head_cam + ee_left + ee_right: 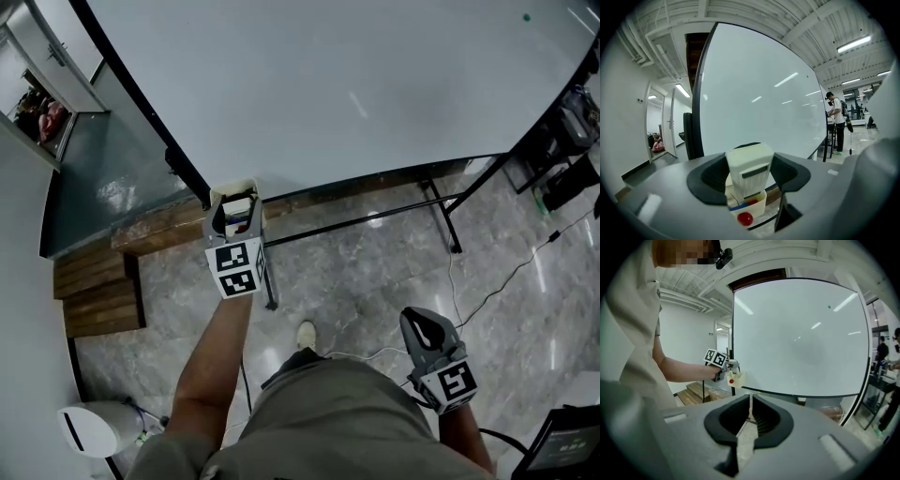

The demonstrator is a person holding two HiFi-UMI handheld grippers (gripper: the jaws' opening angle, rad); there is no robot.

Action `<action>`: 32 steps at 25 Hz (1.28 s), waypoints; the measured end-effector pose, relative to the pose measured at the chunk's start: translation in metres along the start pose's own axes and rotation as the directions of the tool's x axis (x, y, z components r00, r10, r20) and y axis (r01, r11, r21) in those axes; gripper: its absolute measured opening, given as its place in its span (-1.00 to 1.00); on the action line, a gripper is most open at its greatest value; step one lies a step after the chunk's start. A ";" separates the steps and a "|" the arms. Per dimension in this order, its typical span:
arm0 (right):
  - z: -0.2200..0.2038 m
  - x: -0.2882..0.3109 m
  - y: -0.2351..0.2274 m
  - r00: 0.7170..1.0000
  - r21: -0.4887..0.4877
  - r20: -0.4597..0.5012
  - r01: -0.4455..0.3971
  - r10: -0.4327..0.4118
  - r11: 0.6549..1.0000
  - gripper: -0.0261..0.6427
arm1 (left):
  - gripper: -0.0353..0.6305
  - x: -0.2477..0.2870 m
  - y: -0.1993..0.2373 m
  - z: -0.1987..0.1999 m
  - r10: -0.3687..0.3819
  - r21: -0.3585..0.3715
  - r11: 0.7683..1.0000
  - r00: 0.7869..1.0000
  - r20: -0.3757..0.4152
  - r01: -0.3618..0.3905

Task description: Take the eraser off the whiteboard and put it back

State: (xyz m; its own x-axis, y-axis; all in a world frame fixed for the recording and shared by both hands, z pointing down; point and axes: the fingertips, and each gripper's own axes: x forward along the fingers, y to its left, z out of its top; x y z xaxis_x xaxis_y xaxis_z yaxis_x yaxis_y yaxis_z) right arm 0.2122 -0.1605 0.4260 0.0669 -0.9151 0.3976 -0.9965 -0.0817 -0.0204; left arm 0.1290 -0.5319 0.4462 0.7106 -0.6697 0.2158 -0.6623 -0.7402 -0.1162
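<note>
Cream plastic eraser (750, 171): boxy block with a dark slot on its face. It's off the whiteboard (356, 84), held in the air just in front of the board's lower-left corner, centre-left of the head view. Below the block is an open cream pocket with something blue and something red inside, and a red round dot on the front. Can't tell what the blue and red bits are.

Left gripper (232, 217) is clamped on the eraser, black pads against both its sides. The left forearm (216, 347) is stretched forward and the tongs point roughly level at the board.

Right gripper (749, 420) is empty, its jaws almost together with only a thin slit between them. It sits low at the lower right of the head view, close to the body.
</note>
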 end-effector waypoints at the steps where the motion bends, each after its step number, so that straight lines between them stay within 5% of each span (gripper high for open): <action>1: 0.001 0.001 -0.001 1.000 0.002 -0.002 0.009 -0.009 1.000 -0.89 | -0.07 0.005 0.001 -0.004 0.001 0.003 1.000 1.000 -0.006 -0.001; 16: 0.005 0.034 -0.007 0.999 0.002 -0.037 0.037 -0.037 0.999 -0.89 | -0.07 0.042 -0.001 -0.063 -0.021 0.009 1.000 0.991 -0.131 0.022; 32: 0.009 0.042 -0.005 0.999 0.011 -0.038 0.014 -0.014 1.000 -0.89 | 0.08 0.036 0.000 -0.060 0.003 0.017 1.000 0.993 -0.116 -0.001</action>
State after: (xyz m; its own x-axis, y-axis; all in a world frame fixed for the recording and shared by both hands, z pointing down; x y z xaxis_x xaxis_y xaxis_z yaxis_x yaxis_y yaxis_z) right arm 0.2202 -0.2021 0.4347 0.0787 -0.8981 0.4328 -0.9947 -0.0993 -0.0251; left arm 0.1403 -0.5530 0.5126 0.6762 -0.6607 0.3260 -0.6593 -0.7402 -0.1325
